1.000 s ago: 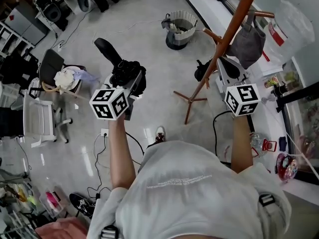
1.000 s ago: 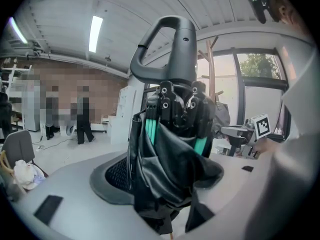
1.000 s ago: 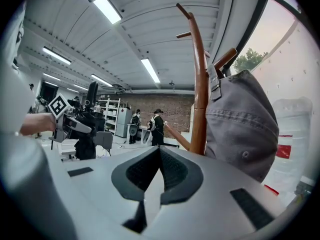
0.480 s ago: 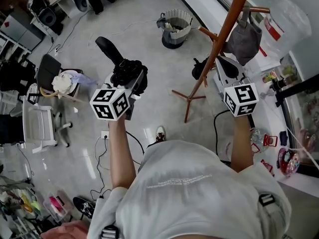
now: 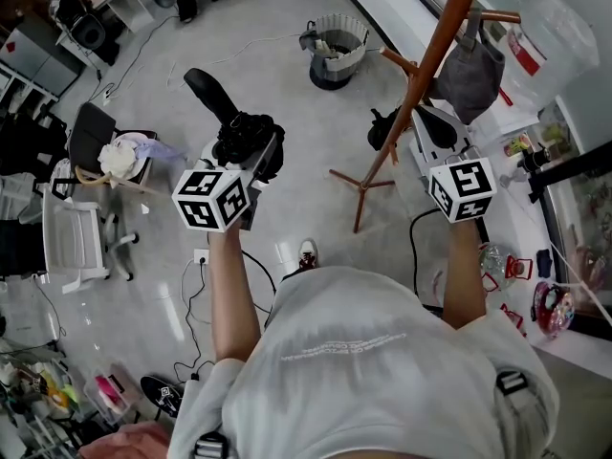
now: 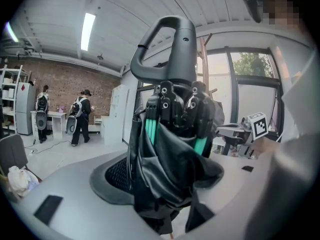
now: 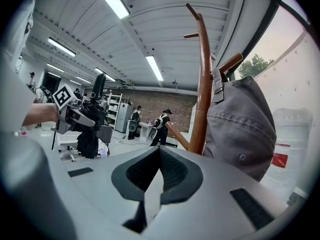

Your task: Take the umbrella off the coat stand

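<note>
A folded black umbrella [image 5: 234, 132] with a black loop handle stands up from my left gripper [image 5: 244, 161], which is shut on its bunched canopy. In the left gripper view the umbrella [image 6: 172, 149] fills the middle, with teal ribs showing and the handle on top. The umbrella is well left of the brown wooden coat stand [image 5: 421, 84] and apart from it. My right gripper [image 5: 435, 132] sits close beside the stand's pole, shut with nothing in it. In the right gripper view, that gripper [image 7: 159, 156] points just left of the coat stand [image 7: 201, 84].
A grey cap [image 5: 471, 79] hangs on a peg of the stand, seen as a grey cap [image 7: 240, 129] right of the pole. A basket [image 5: 335, 51] stands on the floor beyond. A white chair [image 5: 72, 228] and cables lie at left; a cluttered shelf [image 5: 545, 256] runs along the right.
</note>
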